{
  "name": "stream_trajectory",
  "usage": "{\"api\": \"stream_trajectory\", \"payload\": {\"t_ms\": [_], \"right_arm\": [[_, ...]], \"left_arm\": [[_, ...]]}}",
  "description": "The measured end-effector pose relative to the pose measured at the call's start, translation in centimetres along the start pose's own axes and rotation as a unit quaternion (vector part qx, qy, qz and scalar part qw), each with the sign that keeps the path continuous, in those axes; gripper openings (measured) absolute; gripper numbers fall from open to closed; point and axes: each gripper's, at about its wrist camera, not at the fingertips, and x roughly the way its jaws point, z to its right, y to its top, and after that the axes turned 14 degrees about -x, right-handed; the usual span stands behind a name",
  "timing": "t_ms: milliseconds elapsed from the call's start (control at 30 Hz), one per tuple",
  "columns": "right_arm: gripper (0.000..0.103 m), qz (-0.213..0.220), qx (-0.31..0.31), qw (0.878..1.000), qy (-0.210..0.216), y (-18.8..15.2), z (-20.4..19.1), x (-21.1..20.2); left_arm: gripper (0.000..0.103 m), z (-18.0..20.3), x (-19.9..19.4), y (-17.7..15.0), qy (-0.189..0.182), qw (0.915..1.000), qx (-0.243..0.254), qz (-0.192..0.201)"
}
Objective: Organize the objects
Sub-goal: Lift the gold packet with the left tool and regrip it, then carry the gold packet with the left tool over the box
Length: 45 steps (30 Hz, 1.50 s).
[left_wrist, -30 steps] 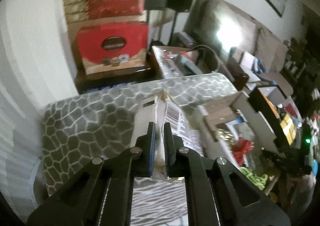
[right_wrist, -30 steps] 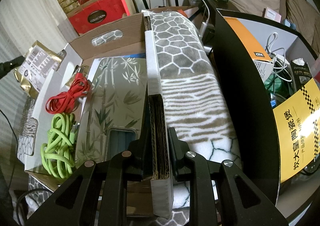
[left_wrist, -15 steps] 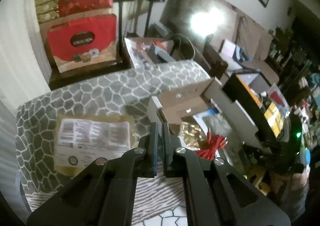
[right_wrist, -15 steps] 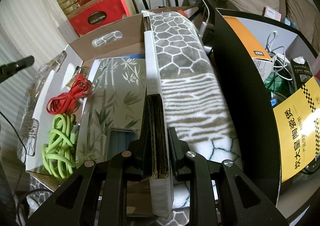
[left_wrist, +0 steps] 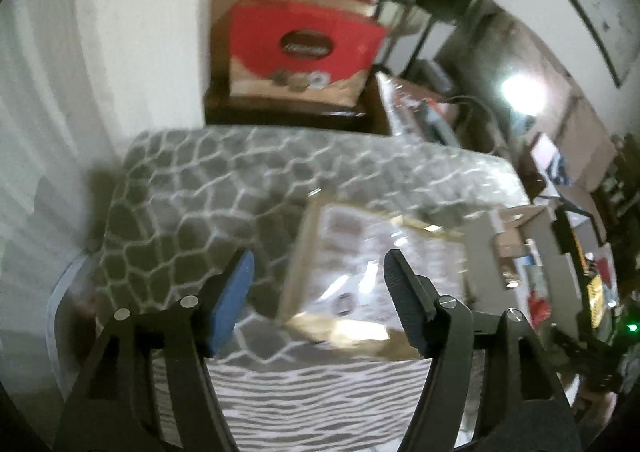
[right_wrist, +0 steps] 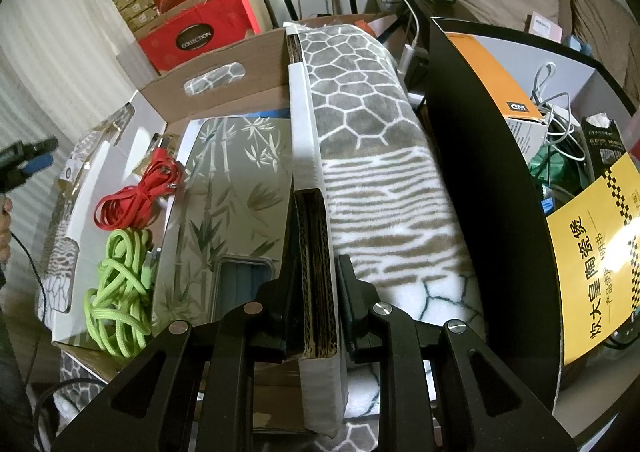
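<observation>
A gold packet with a white label [left_wrist: 372,252] lies flat on the grey patterned blanket [left_wrist: 192,192]. My left gripper [left_wrist: 318,276] hovers just above it with its jaws opening; the packet shows between the fingers, but the pads do not press it. My right gripper [right_wrist: 316,264] is shut on the side wall of the cardboard box [right_wrist: 304,124]. Inside the box lie a red cable [right_wrist: 136,192], a green cord [right_wrist: 120,284], a bamboo-print board [right_wrist: 232,180] and a blue phone case [right_wrist: 244,280]. The left gripper [right_wrist: 40,156] also shows beyond the box's left wall.
Red gift boxes [left_wrist: 304,48] are stacked against the wall behind the blanket. A black shelf unit [right_wrist: 480,172] with a yellow carton [right_wrist: 596,284] and white cables [right_wrist: 560,120] stands right of the box. A person's hand [right_wrist: 5,228] is at the left edge.
A second ago my left gripper was shut on the packet; then the packet lay on the blanket. Now the jaws stand wide, lower over it. The right gripper has not moved.
</observation>
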Motion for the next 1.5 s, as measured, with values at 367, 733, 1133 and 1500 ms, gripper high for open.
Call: {"api": "stream_trajectory", "payload": {"t_ms": [367,733,1133,1500], "right_arm": [[0.020,-0.001,-0.001,1.000,-0.002,-0.1,0.0,0.1],[0.020,-0.001,-0.001,1.000,-0.002,-0.1,0.0,0.1],[0.020,-0.002,-0.003,1.000,-0.003,-0.2,0.2,0.2],[0.020,-0.002,-0.003,1.000,-0.002,-0.2,0.3,0.2]], "left_arm": [[0.076,-2.5,3.0,-1.3,0.000,0.9988,-0.035,-0.035],[0.052,-3.8,4.6,-2.1,-0.081,0.9881,-0.107,-0.076],[0.022,-1.8,0.4,-1.0,-0.085,0.9924,-0.085,-0.025],[0.022,5.9,-6.3,-0.4,-0.023,0.9954,0.057,0.074]]}}
